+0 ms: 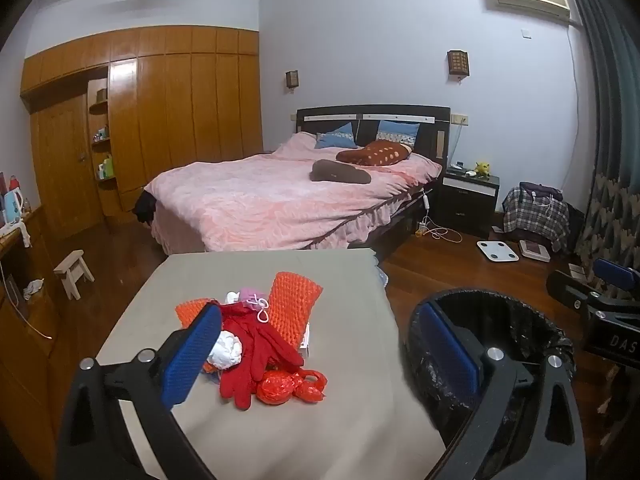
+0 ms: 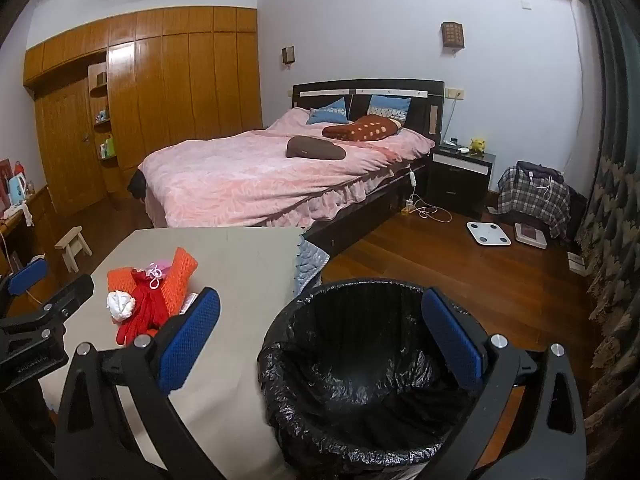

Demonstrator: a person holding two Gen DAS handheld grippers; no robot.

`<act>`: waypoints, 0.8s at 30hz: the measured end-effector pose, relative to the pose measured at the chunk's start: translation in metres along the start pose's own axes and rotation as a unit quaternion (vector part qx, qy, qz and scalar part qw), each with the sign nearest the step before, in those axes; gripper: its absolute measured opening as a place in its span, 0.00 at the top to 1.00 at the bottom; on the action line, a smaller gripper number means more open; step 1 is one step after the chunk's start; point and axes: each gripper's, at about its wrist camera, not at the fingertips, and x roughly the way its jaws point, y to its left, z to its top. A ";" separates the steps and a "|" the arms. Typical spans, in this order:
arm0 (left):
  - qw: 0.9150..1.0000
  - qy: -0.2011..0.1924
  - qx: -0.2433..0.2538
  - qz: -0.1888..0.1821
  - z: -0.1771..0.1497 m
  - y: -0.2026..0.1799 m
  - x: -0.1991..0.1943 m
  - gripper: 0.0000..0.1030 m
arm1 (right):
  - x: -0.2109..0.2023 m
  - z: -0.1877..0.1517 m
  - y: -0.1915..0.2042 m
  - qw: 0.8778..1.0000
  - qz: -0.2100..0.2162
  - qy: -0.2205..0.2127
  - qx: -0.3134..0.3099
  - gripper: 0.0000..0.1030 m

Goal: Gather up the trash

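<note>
Left wrist view takes in a bedroom: a pink-covered bed [image 1: 288, 196] stands across the far side, a wooden wardrobe wall [image 1: 160, 112] to its left, and bare wood floor [image 1: 448, 264] runs between the bed's foot and a patterned curtain [image 1: 612, 208] on the right. A grey-topped table [image 1: 256, 400] fills the near ground, its far edge just short of the bed and its right edge close beside a bin [image 2: 360, 368] lined with a crinkled black bag, which stands on the floor and looks empty. Open tabletop lies all round the trash pile, widest on the near side.

The pile sits near the table's middle: an orange knitted piece [image 1: 294, 300], a red glove [image 1: 260, 356] draped over it, a knotted red plastic bag [image 1: 288, 386] at the near edge, a white crumpled wad [image 1: 226, 354] on the left, and something small and pink with a white cord [image 1: 256, 300] on top.

Left gripper [image 1: 320, 354] hangs over the table with blue pads spread wide, nothing between them; its left pad overlaps the pile's left side in the view. Right gripper [image 2: 320, 340] is likewise wide open, hovering above the bin's mouth.

The letters "DAS" show on the right gripper's body in the left wrist view.
</note>
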 end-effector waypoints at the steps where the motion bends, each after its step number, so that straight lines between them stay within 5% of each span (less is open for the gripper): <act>1: 1.000 0.000 0.000 0.000 0.000 0.000 0.000 0.06 | 0.000 0.000 0.000 1.000 0.000 0.000 0.000 0.05; 24: 1.000 -0.004 0.002 0.004 0.005 -0.001 -0.006 0.06 | -0.002 0.004 -0.003 1.000 0.001 -0.004 0.001 0.05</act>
